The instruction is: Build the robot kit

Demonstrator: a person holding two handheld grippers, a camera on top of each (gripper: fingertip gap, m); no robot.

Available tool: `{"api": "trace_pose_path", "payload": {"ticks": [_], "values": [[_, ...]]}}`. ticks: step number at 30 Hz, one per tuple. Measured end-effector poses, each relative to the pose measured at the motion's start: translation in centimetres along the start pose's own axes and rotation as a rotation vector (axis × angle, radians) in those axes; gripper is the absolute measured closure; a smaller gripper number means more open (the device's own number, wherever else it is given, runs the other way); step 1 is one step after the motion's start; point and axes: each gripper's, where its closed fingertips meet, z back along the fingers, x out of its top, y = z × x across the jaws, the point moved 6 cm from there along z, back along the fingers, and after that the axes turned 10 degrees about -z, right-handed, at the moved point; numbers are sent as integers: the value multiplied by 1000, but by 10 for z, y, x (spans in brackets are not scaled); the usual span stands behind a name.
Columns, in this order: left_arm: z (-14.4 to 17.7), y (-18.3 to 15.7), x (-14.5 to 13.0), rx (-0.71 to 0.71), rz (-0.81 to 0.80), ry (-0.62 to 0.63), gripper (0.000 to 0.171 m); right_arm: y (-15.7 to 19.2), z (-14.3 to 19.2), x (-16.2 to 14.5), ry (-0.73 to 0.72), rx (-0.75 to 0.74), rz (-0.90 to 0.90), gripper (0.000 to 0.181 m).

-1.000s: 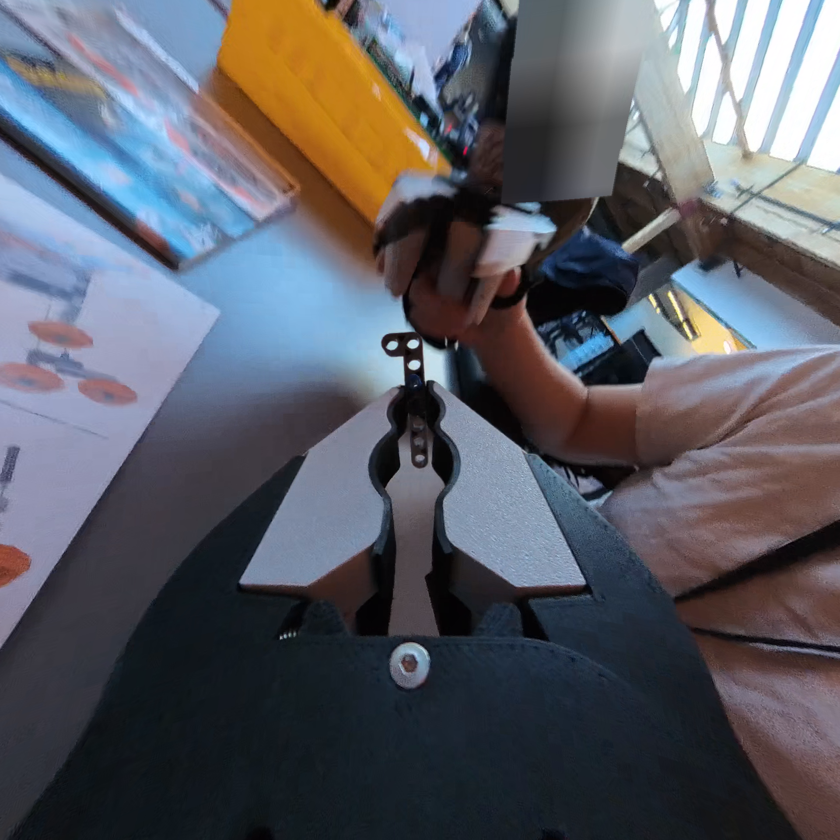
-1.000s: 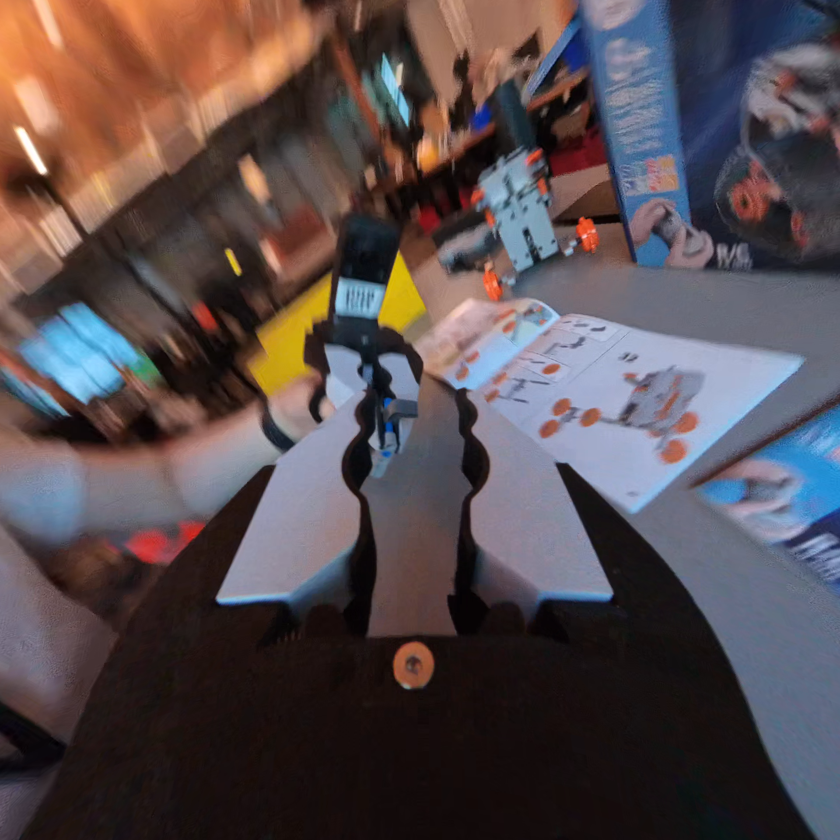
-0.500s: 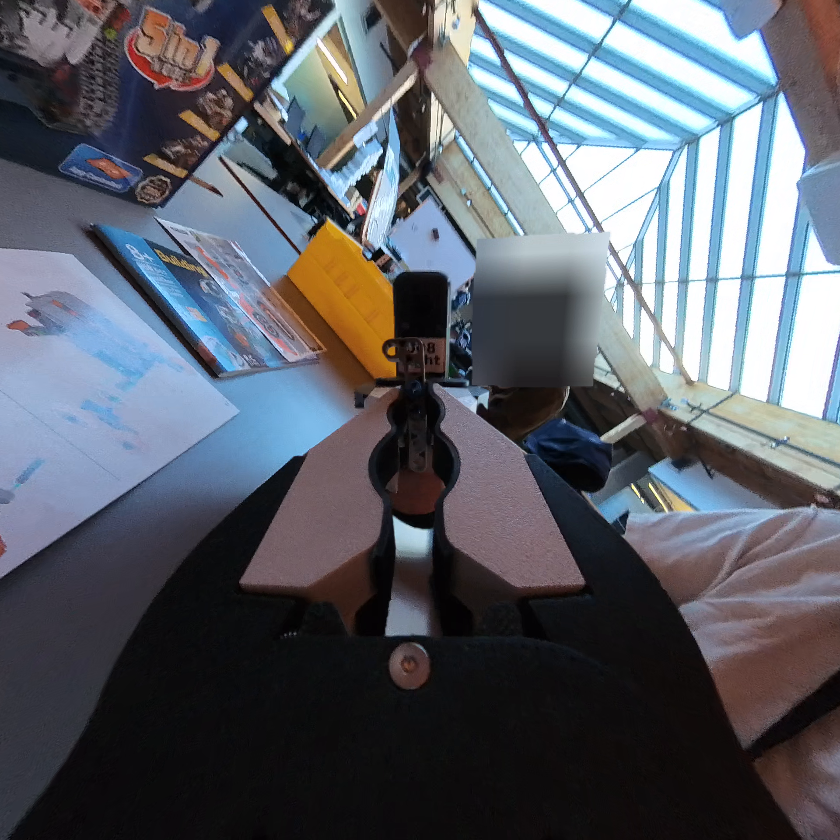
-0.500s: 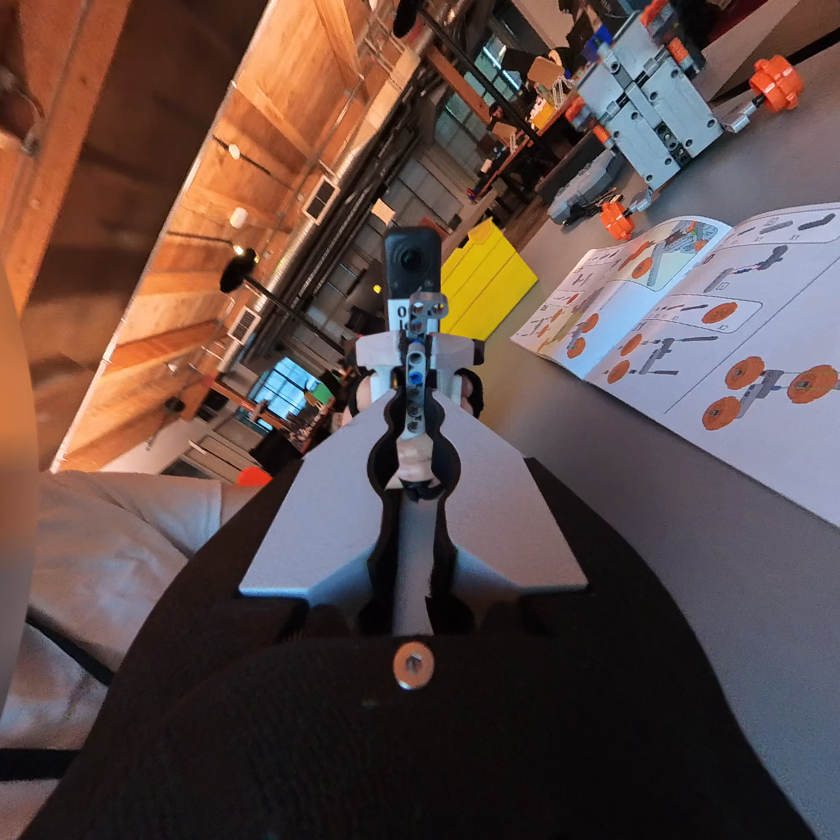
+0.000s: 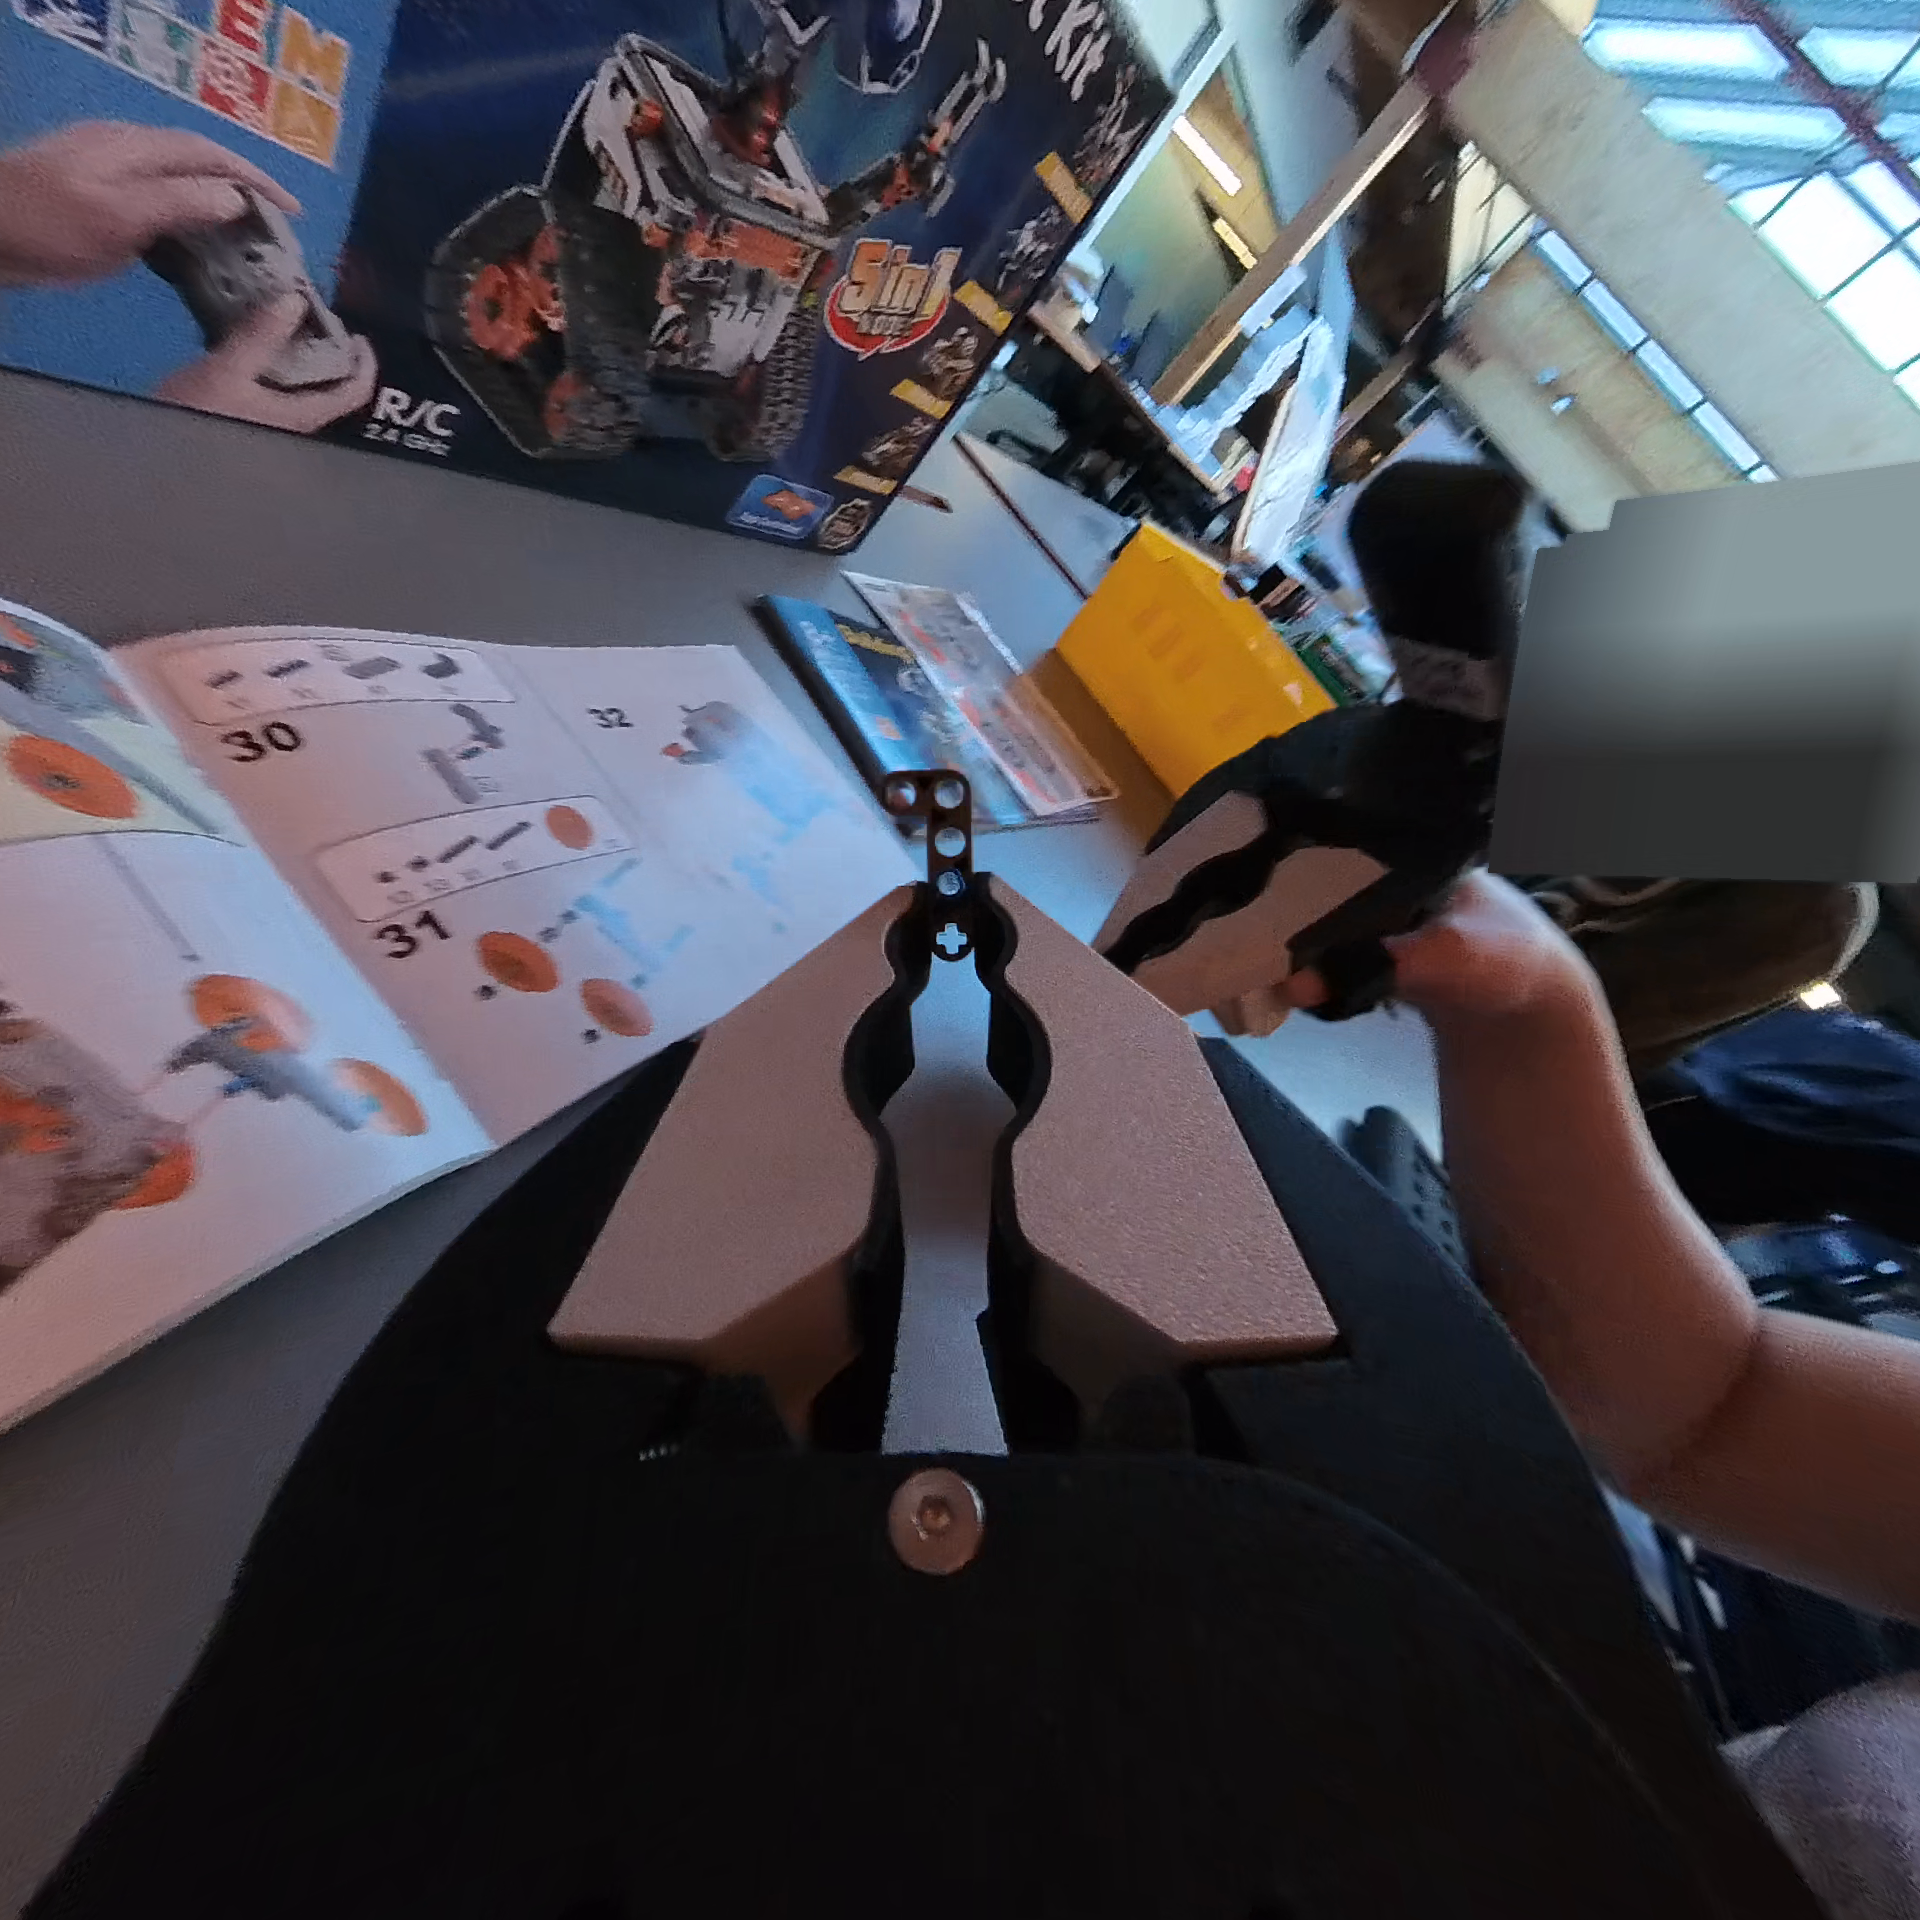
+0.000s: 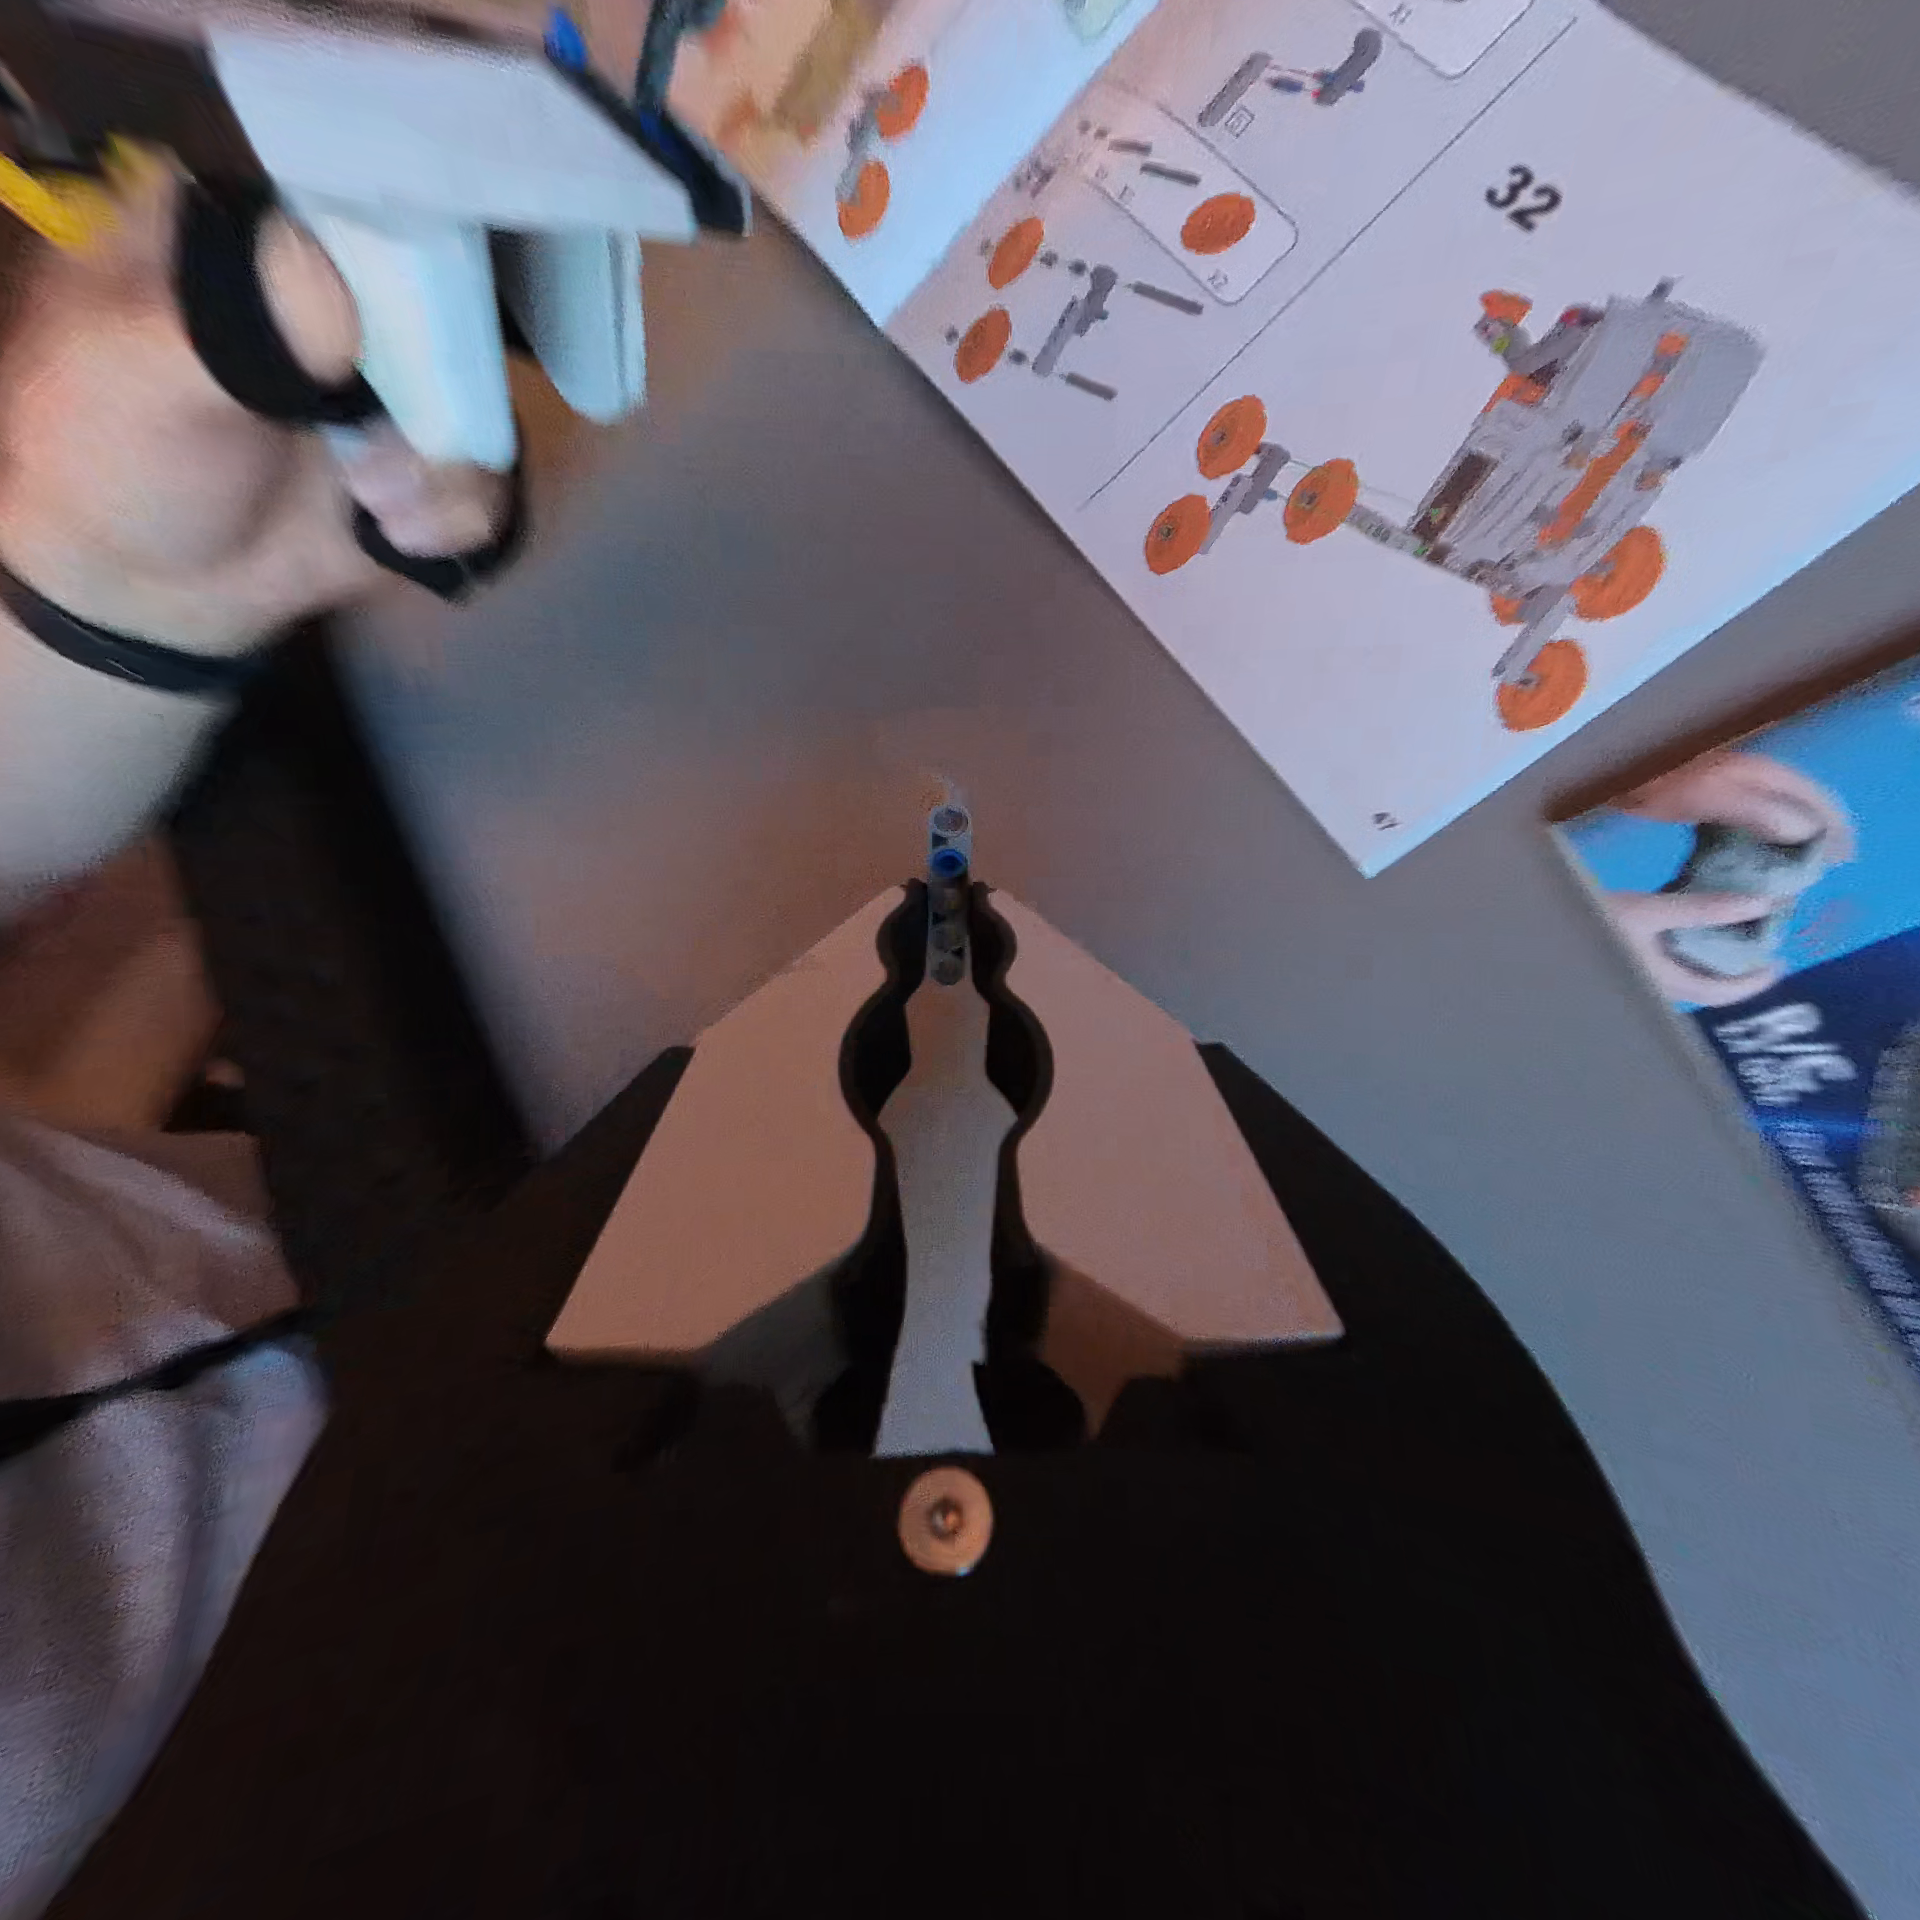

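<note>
A black L-shaped beam [image 5: 940, 842] is pinched at the tips of the left gripper [image 5: 951, 914], its holed end jutting forward. A grey beam with a blue pin [image 6: 948, 883] is clamped likewise in the right gripper [image 6: 948, 909]. Half a second ago the two pieces were held nose to nose; now they are drawn apart. An open instruction booklet [image 5: 343, 883] and a printed box [image 5: 582, 239] are seen on the grey table [image 6: 727, 644].

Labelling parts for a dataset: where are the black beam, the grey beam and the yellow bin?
black beam [image 5: 943, 837], left wrist view, holed shaft
grey beam [image 6: 948, 850], right wrist view, protruding tip
yellow bin [image 5: 1174, 665], left wrist view, side wall
</note>
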Motion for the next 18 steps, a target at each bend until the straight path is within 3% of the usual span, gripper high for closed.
{"api": "trace_pose_path", "payload": {"ticks": [3,5,8,13,18], "values": [[8,6,4,52,-30,25,168,-2,-4,1,115,-235,170,175],[13,9,4,82,-31,32,168,-2,-12,0,114,-282,223,175],[13,12,-2,120,-34,52,168,-1,-24,-8,101,-241,226,175],[10,7,-1,11,98,-21,168,-1,-28,-12,12,-127,181,172],[14,7,4,-15,119,-62,168,1,-18,-9,-68,-2,180,135]]}}
